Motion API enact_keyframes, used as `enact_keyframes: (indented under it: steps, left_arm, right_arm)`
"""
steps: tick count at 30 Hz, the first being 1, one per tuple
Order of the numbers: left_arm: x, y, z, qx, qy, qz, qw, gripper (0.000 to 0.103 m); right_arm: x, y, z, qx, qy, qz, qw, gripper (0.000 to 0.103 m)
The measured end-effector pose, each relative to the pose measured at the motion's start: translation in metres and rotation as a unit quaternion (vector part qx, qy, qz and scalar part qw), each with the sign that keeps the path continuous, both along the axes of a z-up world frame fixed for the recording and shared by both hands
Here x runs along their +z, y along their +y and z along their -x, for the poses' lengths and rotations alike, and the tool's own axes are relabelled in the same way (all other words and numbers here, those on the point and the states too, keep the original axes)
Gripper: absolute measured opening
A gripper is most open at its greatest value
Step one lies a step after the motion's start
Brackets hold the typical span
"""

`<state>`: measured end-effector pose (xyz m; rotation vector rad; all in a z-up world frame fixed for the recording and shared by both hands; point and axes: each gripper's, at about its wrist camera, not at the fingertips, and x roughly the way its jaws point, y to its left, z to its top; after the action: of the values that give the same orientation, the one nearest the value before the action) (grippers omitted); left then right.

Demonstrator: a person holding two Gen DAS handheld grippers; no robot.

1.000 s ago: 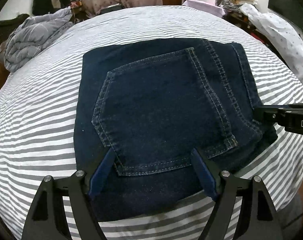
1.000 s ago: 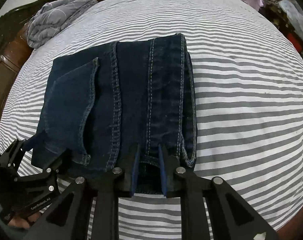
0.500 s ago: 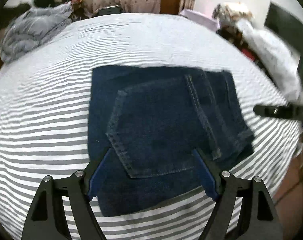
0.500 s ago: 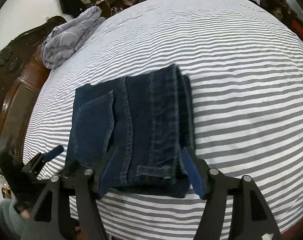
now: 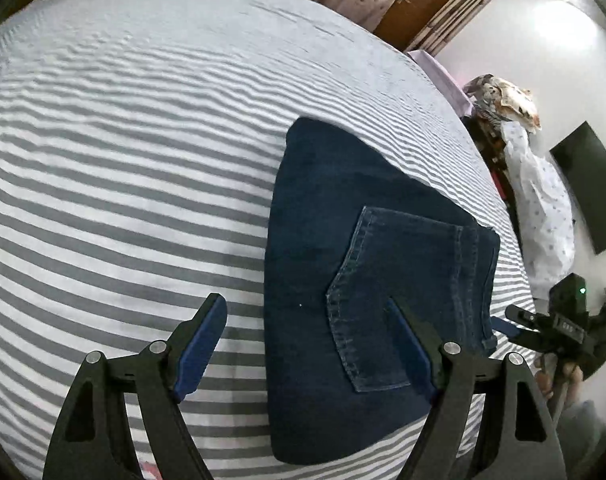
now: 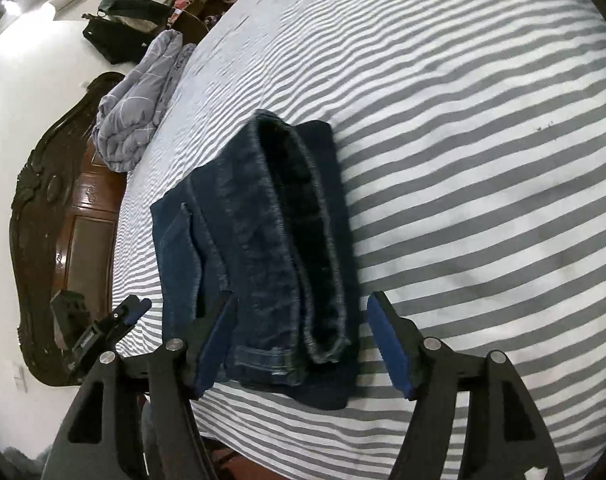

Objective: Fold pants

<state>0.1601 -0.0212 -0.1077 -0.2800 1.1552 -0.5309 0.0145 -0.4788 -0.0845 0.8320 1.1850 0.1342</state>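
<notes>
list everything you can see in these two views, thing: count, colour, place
jeans: one, dark blue, folded on the near part of the bed
bed sheet: one, grey and white stripes, covers the bed
quilt: one, grey, bundled by the headboard
headboard: one, dark brown carved wood, at the bed's end
black screen: one, on the white wall
left gripper: black, blue pads, open over the jeans' edge
right gripper: black, blue pads, jaws opening, either side of the jeans

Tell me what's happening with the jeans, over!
Left hand-held gripper open, holding nothing. Right hand-held gripper opening, jeans between but unpinched. Jeans folded on striped bed. Nothing blocking.
</notes>
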Motion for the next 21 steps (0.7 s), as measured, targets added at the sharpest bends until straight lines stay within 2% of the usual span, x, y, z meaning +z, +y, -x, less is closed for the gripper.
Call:
enact_keyframes:
  steps: [4, 10, 14, 18, 21]
  left_arm:
    - [-0.014, -0.004, -0.004, 0.004, 0.013, -0.001, 0.9999, 0.081]
    - [-0.036, -0.002, -0.009, 0.007, 0.042, 0.031, 0.9986, 0.081]
    - [-0.040, -0.005, -0.011, 0.011, 0.040, 0.063, 0.9971, 0.081]
    - [-0.044, -0.010, -0.017, 0.008, 0.041, 0.067, 0.9969, 0.081]
    - [-0.045, -0.009, -0.022, 0.011, 0.042, 0.077, 0.9961, 0.082]
  right_arm:
    - [-0.010, -0.003, -0.001, 0.015, 0.001, -0.004, 1.000, 0.068]
    - [-0.032, -0.005, -0.010, 0.033, -0.015, -0.051, 0.998, 0.070]
    - [-0.046, -0.004, -0.017, 0.054, -0.039, -0.081, 0.994, 0.070]
    - [-0.053, -0.003, -0.023, 0.057, -0.062, -0.118, 0.989, 0.071]
    - [-0.053, -0.002, -0.026, 0.070, -0.060, -0.120, 0.988, 0.071]
